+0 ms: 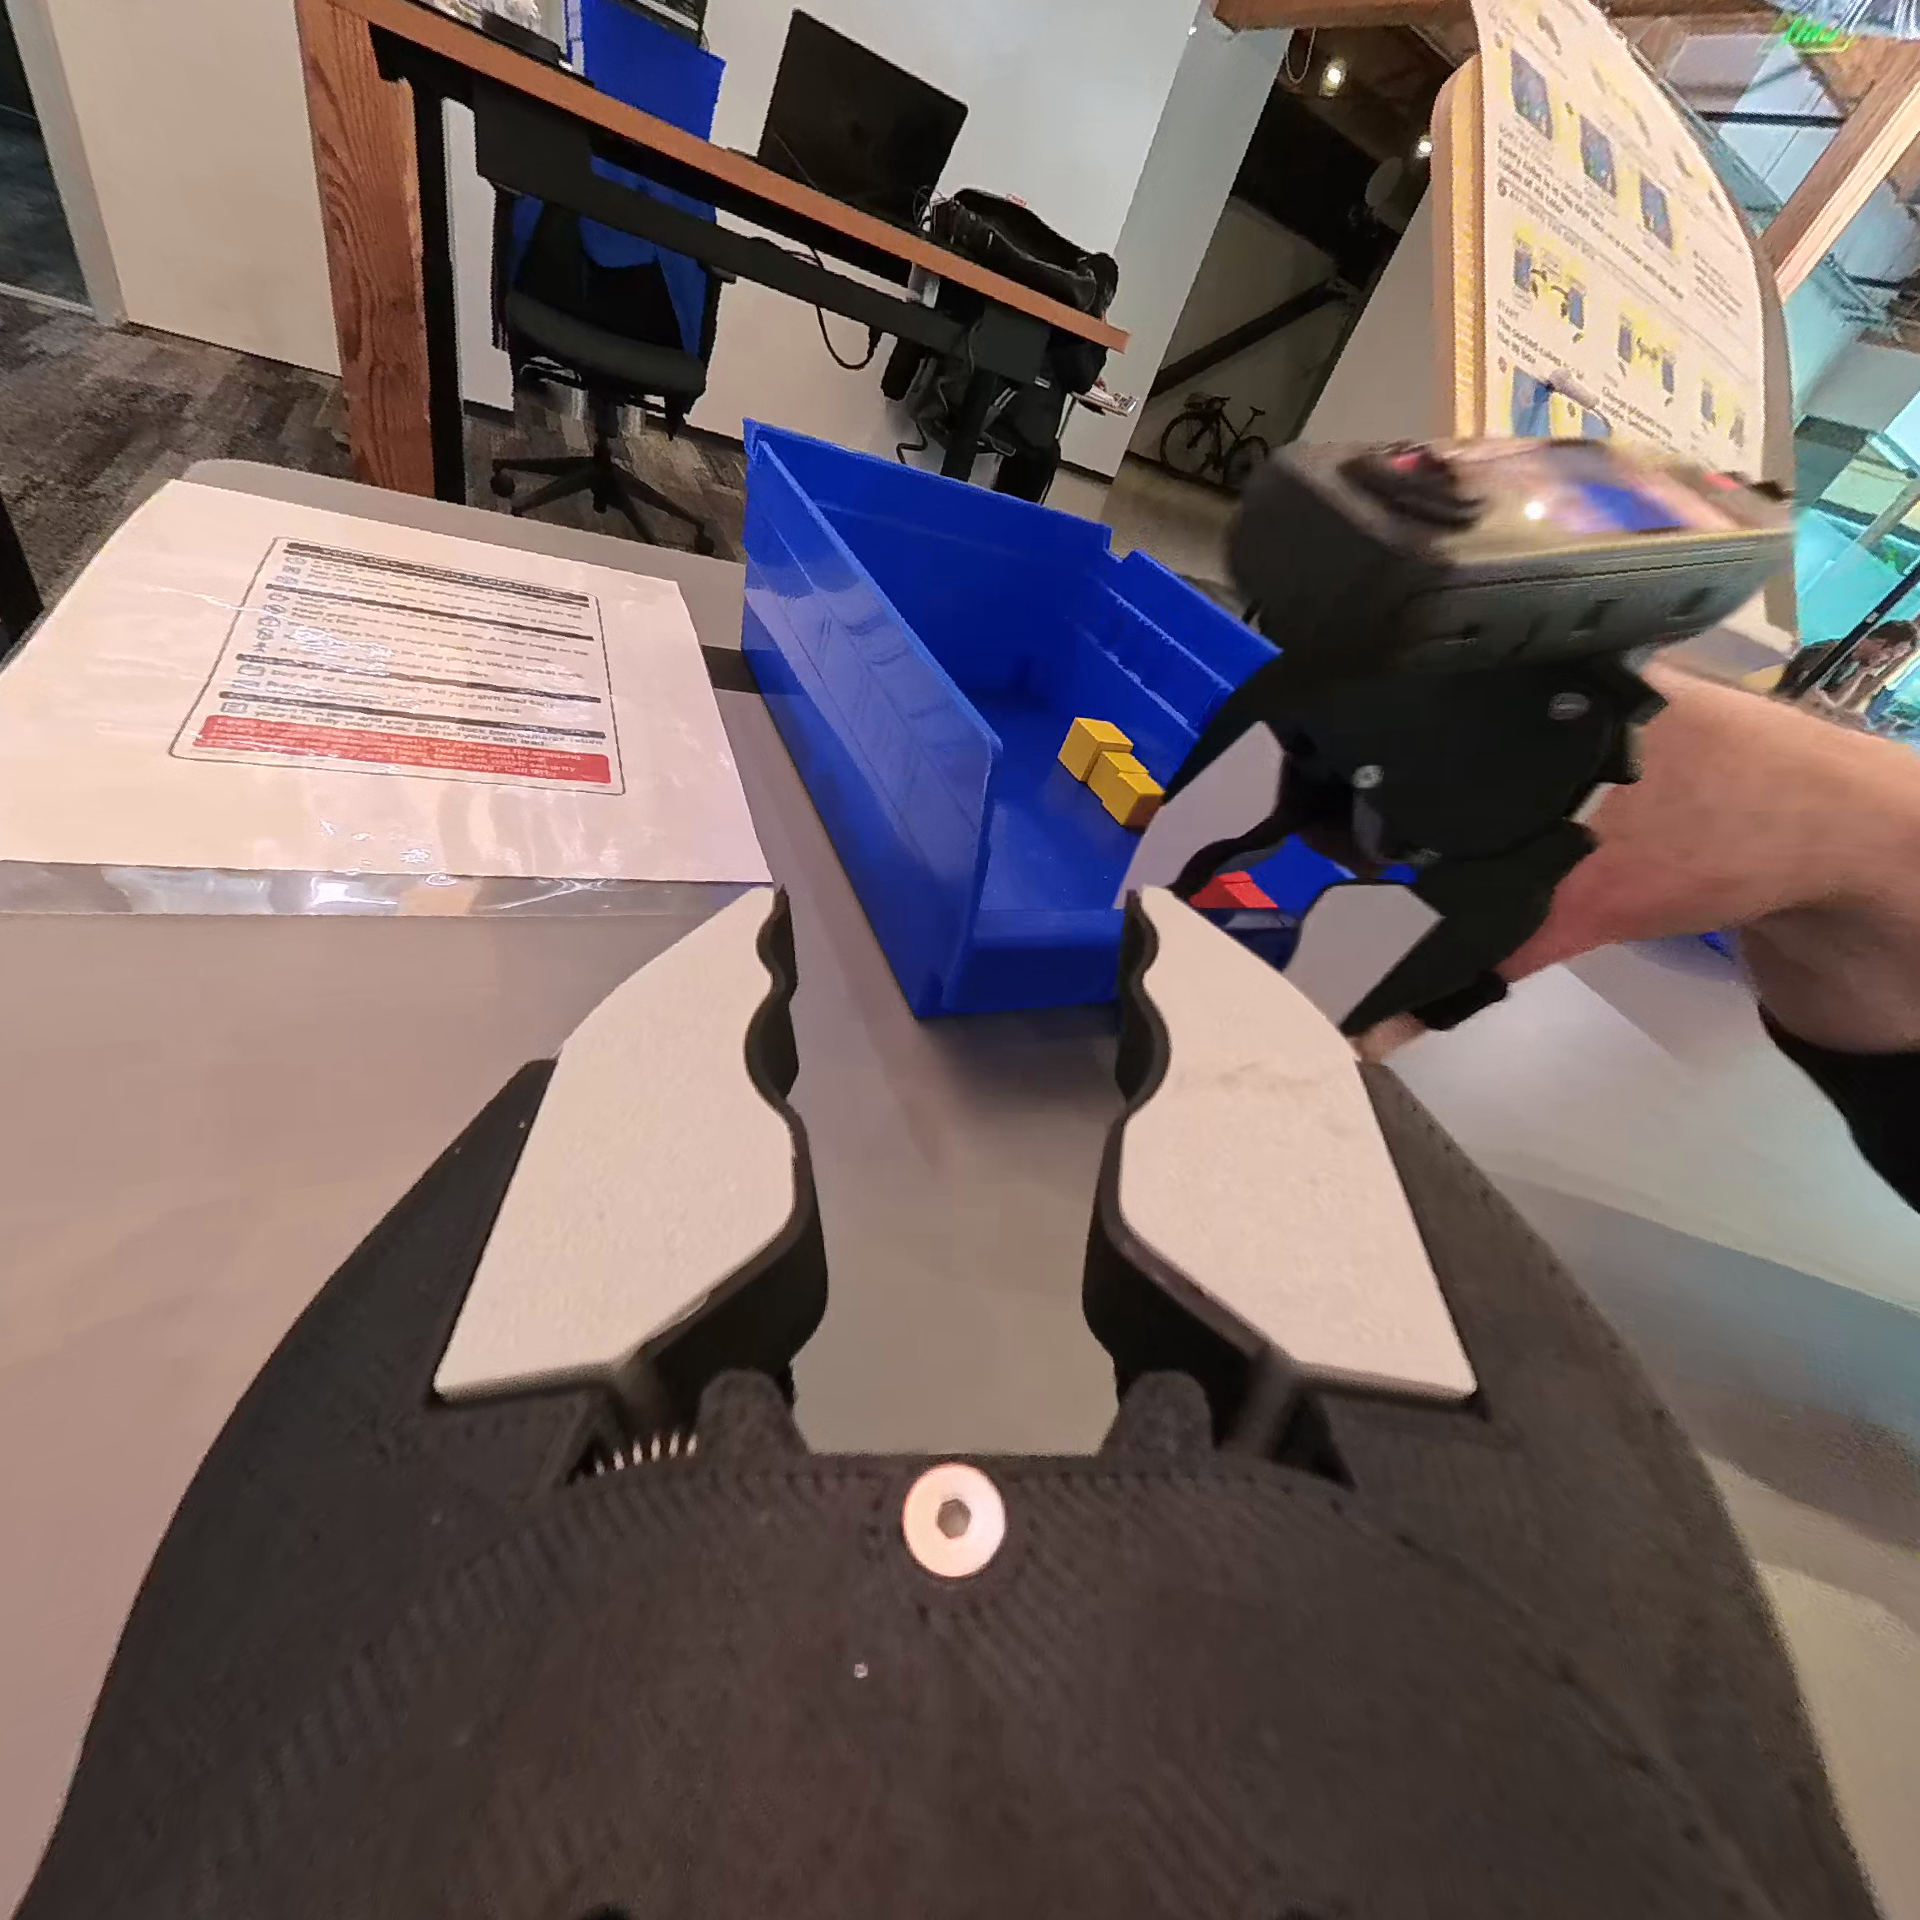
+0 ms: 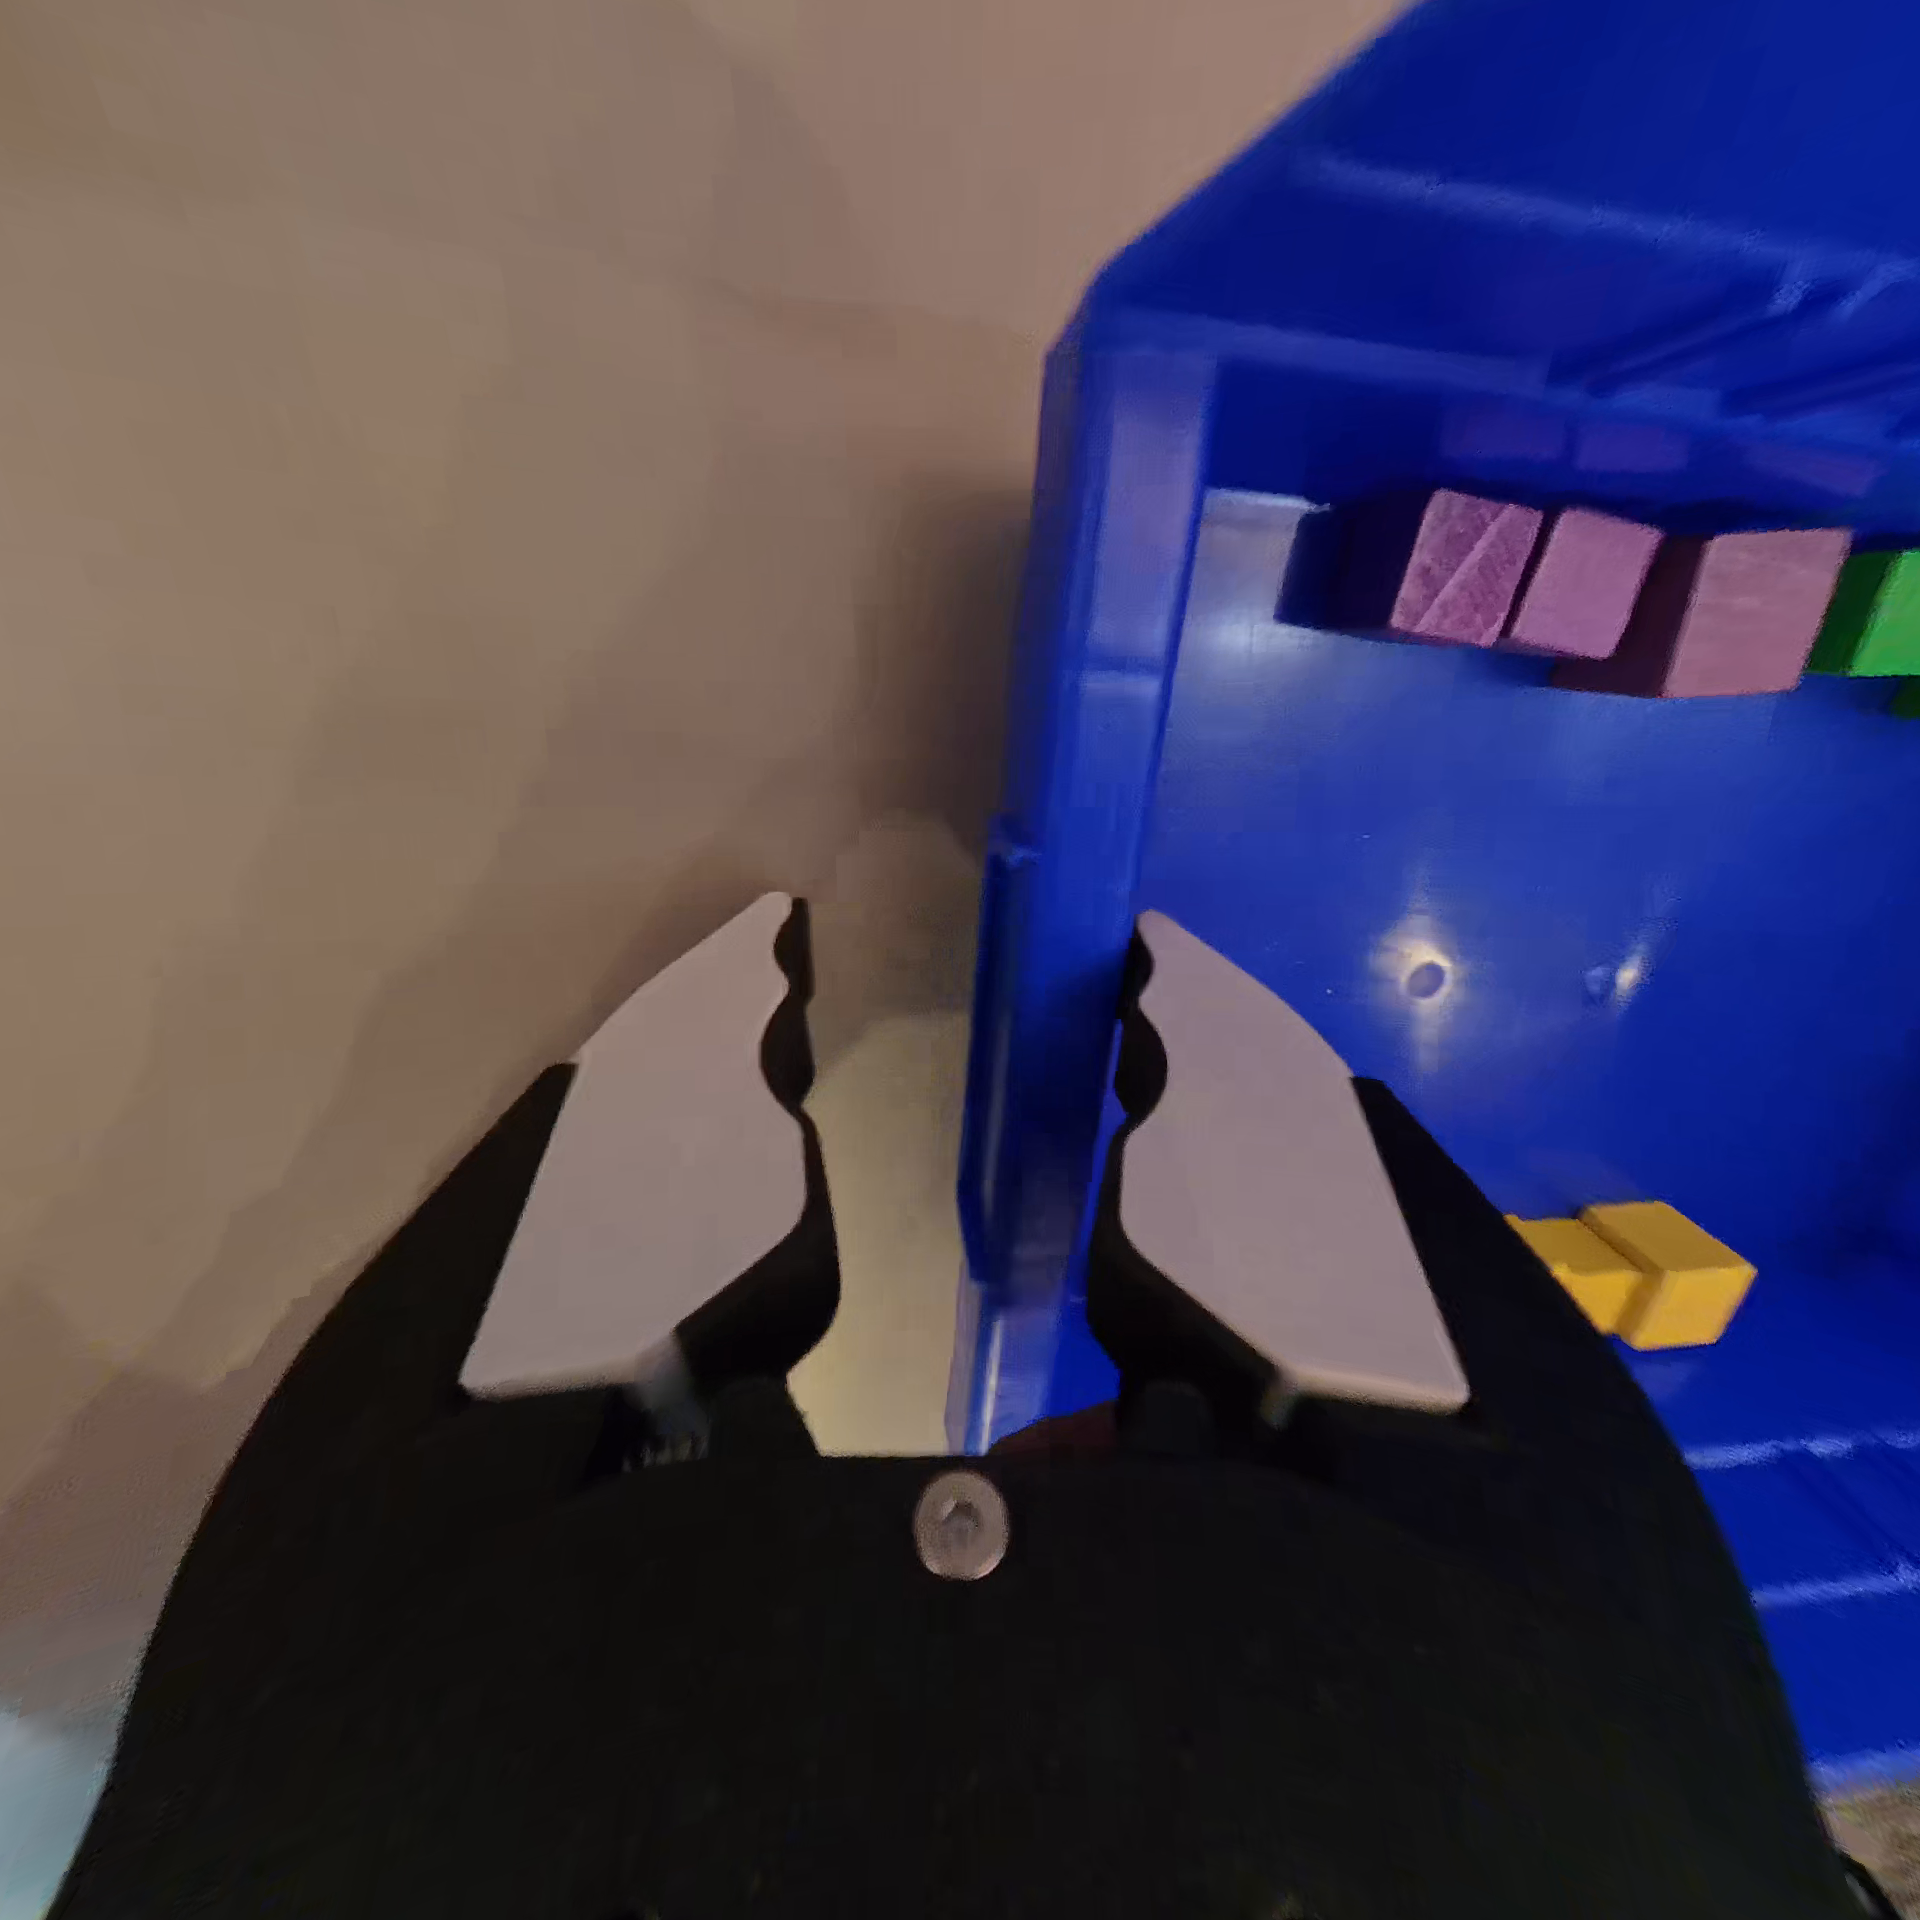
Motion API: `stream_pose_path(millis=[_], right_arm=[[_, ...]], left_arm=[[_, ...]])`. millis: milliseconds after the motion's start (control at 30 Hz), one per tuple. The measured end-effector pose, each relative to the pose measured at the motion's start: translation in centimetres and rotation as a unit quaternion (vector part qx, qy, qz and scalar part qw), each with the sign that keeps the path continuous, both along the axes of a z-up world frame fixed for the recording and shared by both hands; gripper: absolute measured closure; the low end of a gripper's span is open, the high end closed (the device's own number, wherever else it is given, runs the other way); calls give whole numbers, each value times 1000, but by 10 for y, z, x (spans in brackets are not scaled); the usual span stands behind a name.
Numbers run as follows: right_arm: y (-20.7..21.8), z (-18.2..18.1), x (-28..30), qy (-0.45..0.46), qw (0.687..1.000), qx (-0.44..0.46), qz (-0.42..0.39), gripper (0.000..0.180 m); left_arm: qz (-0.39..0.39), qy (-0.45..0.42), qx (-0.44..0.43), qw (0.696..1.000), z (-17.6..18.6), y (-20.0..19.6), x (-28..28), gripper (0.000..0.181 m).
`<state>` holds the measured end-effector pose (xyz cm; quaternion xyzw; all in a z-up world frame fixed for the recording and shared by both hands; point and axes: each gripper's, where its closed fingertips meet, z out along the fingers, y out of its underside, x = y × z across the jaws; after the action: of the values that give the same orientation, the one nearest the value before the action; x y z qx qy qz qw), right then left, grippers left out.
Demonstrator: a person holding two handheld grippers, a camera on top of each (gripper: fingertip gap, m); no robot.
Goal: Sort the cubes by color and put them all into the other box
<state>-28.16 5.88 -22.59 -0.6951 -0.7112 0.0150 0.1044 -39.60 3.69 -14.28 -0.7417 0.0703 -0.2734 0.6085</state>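
Grey tabletop (image 1: 260, 1091) fills the bottom of the left wrist view, and the left tongs (image 1: 951, 914) hang over it with jaws spread wide, nothing between them. Just beyond their tips, centre frame, sits a blue box (image 1: 873, 707) with two yellow cubes (image 1: 1110, 769) side by side on its floor. To the right of it a person's hand (image 1: 1745, 852) holds the right tongs, whose tips are hidden there behind the left tongs' finger; a red cube (image 1: 1234, 891) peeks out just past that finger. At upper left lies a laminated sheet (image 1: 395, 675), and farther back a wooden desk (image 1: 727, 177) and an office chair (image 1: 603, 343).

Over to the right wrist view: the right tongs (image 2: 961, 920) are open too, empty, straddling the blue box's (image 2: 1081, 727) side wall at centre frame. Inside, at lower right, the yellow cubes (image 2: 1652, 1283) touch each other. Farther up, at upper right, three purple cubes (image 2: 1590, 597) line the end wall, with a green cube (image 2: 1886, 613) next in the row at the frame edge.
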Motion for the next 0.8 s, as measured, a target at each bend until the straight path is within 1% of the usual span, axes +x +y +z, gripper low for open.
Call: stream_pose_path(millis=[100,300,400,467,600,700,800], right_arm=[[-12,23,-2,45,998,43,16,114],[-56,72,17,142,982,106,65,112],[-79,85,43,180,972,132,73,114],[-88,87,67,201,967,140,67,117],[-92,75,123,224,965,134,32,119],[-83,70,162,244,955,170,9,122],[-79,63,197,255,950,181,-14,126]], left_arm=[[4,-3,5,1000,2,-3,-1,122],[13,-2,24,1000,12,-13,3,122],[8,1,37,999,19,-21,14,123],[1,14,42,999,21,-29,27,123],[-21,30,57,998,25,-44,63,125],[-51,54,71,995,28,-54,103,127],[-88,87,87,989,31,-61,154,128]])
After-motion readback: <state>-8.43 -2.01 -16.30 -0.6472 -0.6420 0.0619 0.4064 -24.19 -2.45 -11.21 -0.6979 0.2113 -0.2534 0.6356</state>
